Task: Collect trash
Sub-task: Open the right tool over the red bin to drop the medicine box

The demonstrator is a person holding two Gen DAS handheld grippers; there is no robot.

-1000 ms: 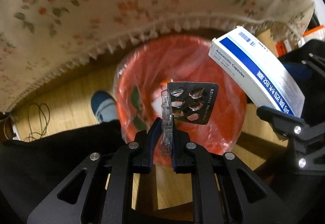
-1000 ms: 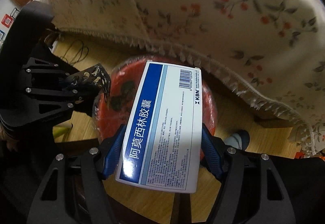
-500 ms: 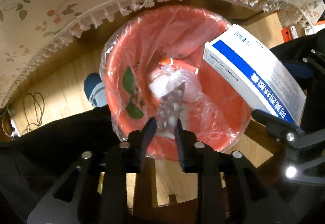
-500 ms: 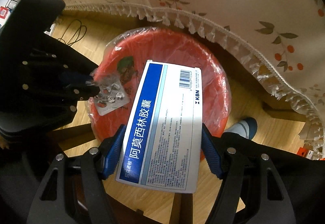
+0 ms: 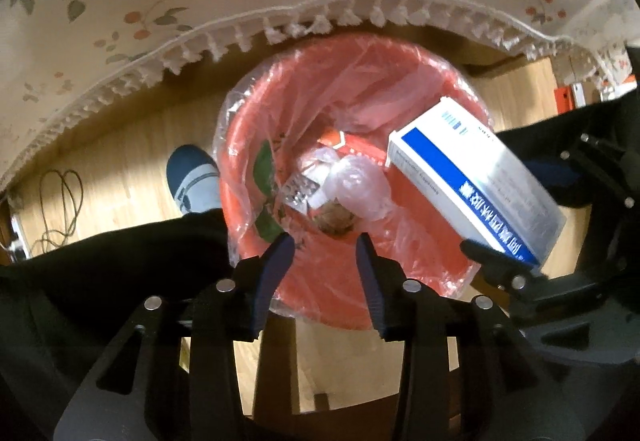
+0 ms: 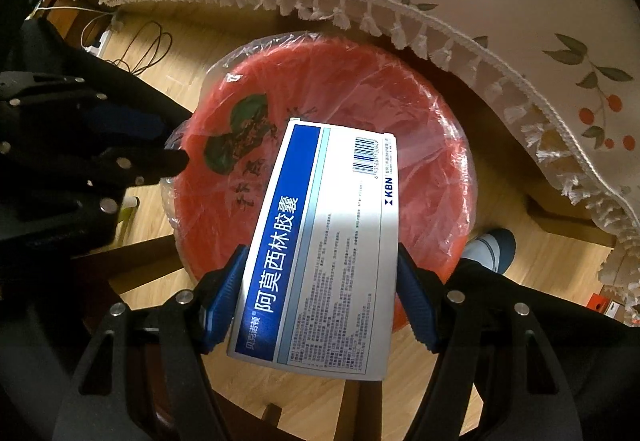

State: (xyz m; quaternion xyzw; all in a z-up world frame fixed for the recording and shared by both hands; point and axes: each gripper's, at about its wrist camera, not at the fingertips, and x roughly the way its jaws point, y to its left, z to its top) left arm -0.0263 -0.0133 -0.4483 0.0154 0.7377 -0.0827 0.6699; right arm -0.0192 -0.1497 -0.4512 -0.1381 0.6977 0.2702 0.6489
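Note:
A red bin [image 5: 400, 281] lined with clear plastic stands on the wooden floor below both grippers; its rim [image 6: 460, 145] also shows in the right wrist view. The silver pill blister [image 5: 299, 192] lies inside it among crumpled plastic and wrappers. My left gripper [image 5: 325, 239] hangs over the bin, its jaws opening with nothing between them. My right gripper [image 6: 320, 253] is shut on a white and blue medicine box [image 6: 320, 241], held over the bin; the same box [image 5: 472, 181] shows at the right of the left wrist view.
A floral tablecloth with a tasselled edge [image 5: 320, 21] overhangs the bin on the far side. A person's socked foot [image 5: 192, 181] stands left of the bin. Cables [image 5: 60, 209] lie on the floor at the left. Dark chair legs [image 6: 132, 253] cross beneath the grippers.
My left gripper has opened and let go of the pill blister, which has dropped into the bin. Both grippers have sunk closer to the bin. The box stays gripped.

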